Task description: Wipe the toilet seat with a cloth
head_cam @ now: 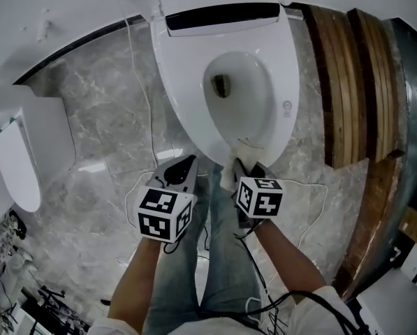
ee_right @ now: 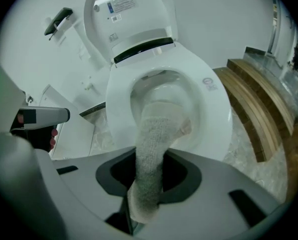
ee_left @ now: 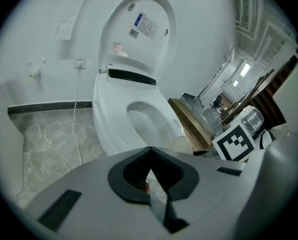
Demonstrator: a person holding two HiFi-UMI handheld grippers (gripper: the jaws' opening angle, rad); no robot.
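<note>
I can read no words here. The blue-and-white label (ee_left: 146,25) inside the raised lid (ee_left: 116,26) is too small to make out, and so is the round mark (ee_right: 208,82) on the toilet seat (ee_right: 216,119).

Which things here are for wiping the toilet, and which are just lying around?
For the job:
cloth, pinched in the right tongs
toilet seat

Just there:
wooden step
thin white cable
left tongs, shut and empty
</note>
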